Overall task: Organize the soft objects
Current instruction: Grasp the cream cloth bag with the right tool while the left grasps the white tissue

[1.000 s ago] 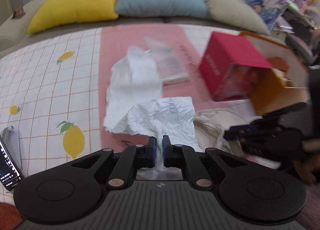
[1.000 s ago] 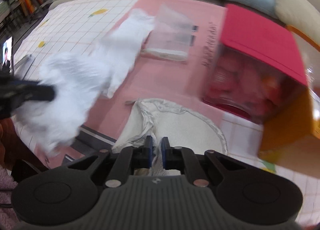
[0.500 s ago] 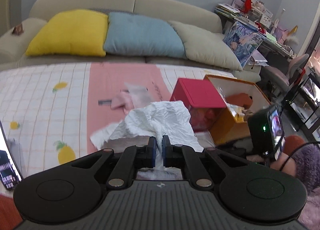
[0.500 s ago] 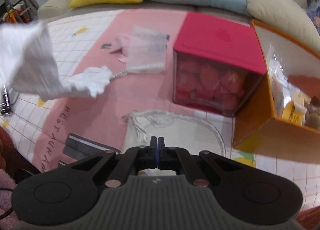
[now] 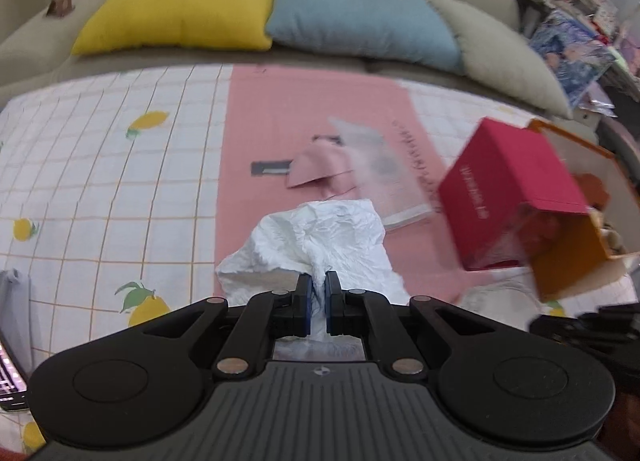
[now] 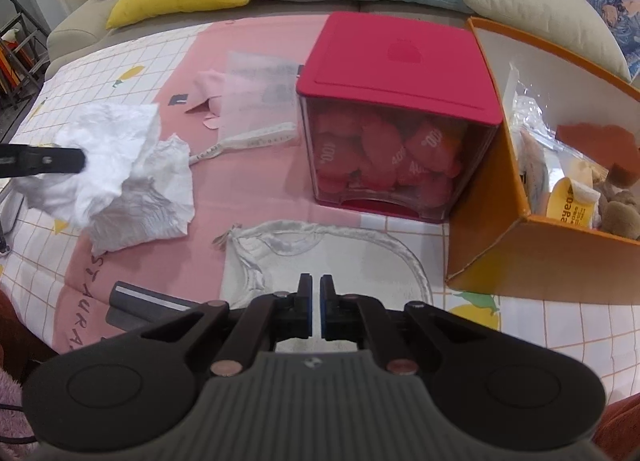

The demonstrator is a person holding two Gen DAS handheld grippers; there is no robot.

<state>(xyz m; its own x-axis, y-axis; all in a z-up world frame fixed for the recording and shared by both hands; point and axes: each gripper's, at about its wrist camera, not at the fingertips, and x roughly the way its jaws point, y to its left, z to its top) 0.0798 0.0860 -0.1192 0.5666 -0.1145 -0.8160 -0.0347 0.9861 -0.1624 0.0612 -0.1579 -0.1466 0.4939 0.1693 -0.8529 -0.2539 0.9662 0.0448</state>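
Between the left gripper (image 5: 317,288) fingers: crumpled white cloth (image 5: 320,237), pinched and draped over the pink mat (image 5: 304,117). Right gripper (image 6: 315,293): fingers nearly together, nothing between them, above a cream drawstring bag (image 6: 340,257) lying before the red-lidded box (image 6: 400,61).
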